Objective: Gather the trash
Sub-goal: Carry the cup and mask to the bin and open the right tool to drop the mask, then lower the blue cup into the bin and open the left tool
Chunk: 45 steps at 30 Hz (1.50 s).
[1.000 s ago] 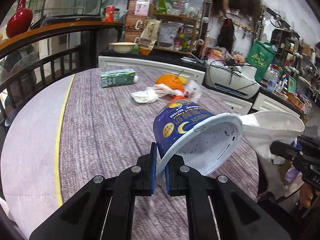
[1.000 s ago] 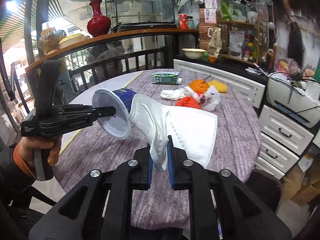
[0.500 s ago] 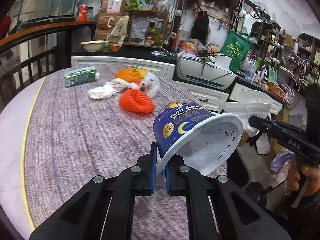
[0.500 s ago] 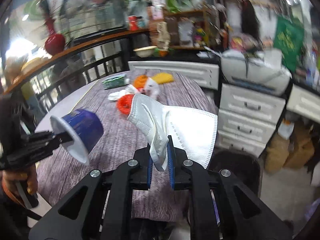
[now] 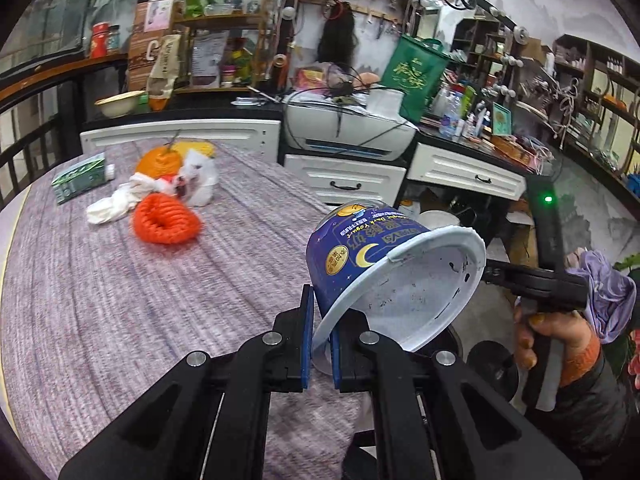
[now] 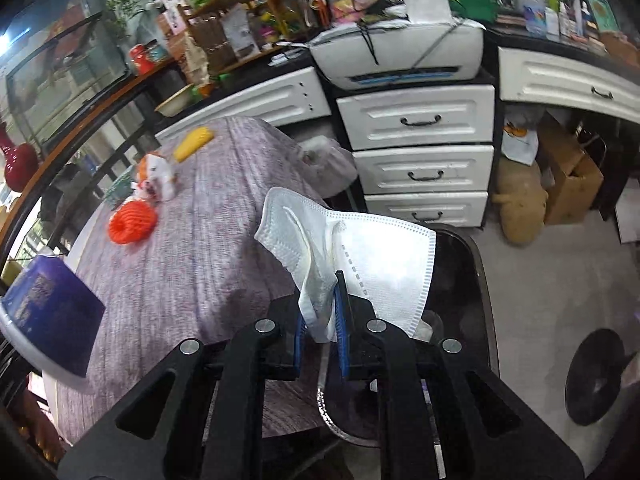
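Observation:
My left gripper (image 5: 320, 340) is shut on the rim of a blue yogurt cup (image 5: 360, 252) with a white inside, held above the table's right edge. The cup also shows at the left of the right wrist view (image 6: 48, 308). My right gripper (image 6: 320, 320) is shut on a white face mask (image 6: 360, 248) and holds it past the table edge, over a dark bin (image 6: 476, 280) on the floor. The right gripper's handle and hand show in the left wrist view (image 5: 548, 288).
The table (image 5: 120, 300) has a purple-grey cloth. On it lie an orange knitted piece (image 5: 166, 224), crumpled white wrappers (image 5: 116, 204), a green carton (image 5: 78, 178), an orange fruit (image 5: 160, 162) and a yellow corn cob (image 6: 194, 144). White drawers (image 6: 420, 160) and a printer (image 6: 400, 52) stand behind.
Both grippers have swung to the right, away from the table's middle. The mask now hangs over the bin on the floor. The cup stays gripped.

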Available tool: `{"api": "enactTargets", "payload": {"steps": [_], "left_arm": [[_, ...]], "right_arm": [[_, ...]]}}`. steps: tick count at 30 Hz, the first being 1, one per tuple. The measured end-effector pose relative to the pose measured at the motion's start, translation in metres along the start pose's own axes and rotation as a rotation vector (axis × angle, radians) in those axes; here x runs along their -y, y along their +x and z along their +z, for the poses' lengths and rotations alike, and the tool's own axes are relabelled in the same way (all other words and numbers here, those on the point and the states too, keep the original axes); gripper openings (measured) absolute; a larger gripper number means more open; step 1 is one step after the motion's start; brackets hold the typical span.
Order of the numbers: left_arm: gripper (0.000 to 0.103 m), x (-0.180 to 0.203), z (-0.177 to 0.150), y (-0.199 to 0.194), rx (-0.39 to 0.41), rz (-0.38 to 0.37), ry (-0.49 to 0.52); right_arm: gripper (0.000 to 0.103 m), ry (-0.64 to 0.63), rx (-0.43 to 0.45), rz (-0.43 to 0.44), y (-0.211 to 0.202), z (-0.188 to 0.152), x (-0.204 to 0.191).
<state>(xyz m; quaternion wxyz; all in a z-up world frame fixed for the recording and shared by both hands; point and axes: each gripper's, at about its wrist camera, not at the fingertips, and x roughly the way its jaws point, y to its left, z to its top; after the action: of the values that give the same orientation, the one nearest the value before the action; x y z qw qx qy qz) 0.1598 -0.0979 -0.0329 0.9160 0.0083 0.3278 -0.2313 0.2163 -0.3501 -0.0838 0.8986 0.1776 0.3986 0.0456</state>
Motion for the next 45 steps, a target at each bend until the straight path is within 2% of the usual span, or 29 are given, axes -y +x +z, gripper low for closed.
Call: {"api": "enactTargets", "payload": {"steps": [2, 4, 5, 8, 13, 22, 26, 36, 45], "left_arm": [[0.008, 0.008, 0.002, 0.006, -0.007, -0.014, 0.010], [0.008, 0.016, 0.004, 0.012, -0.012, -0.017, 0.022], [0.008, 0.019, 0.005, 0.015, -0.013, -0.020, 0.027], [0.008, 0.031, 0.009, 0.025, -0.027, -0.024, 0.052], [0.008, 0.047, 0.012, 0.044, -0.076, -0.046, 0.091], [0.008, 0.070, 0.015, 0.082, -0.177, -0.086, 0.139], [0.008, 0.077, 0.015, 0.093, -0.200, -0.088, 0.152], [0.008, 0.103, 0.005, 0.126, -0.306, -0.103, 0.248], [0.008, 0.111, 0.001, 0.151, -0.356, -0.081, 0.273]], "right_arm": [[0.016, 0.019, -0.020, -0.028, 0.008, -0.002, 0.006], [0.028, 0.031, -0.029, -0.061, 0.013, -0.004, 0.012], [0.038, 0.044, -0.028, -0.083, 0.016, -0.005, 0.017], [0.075, 0.115, -0.030, -0.164, 0.020, -0.007, 0.036], [0.079, 0.185, 0.053, -0.200, -0.001, 0.000, 0.051], [0.087, 0.186, 0.358, -0.266, -0.084, 0.017, 0.043], [0.094, 0.187, 0.466, -0.258, -0.118, 0.018, 0.040], [0.097, 0.124, 0.555, -0.235, -0.152, 0.017, 0.019], [0.097, 0.093, 0.553, -0.203, -0.156, 0.015, 0.010]]}}
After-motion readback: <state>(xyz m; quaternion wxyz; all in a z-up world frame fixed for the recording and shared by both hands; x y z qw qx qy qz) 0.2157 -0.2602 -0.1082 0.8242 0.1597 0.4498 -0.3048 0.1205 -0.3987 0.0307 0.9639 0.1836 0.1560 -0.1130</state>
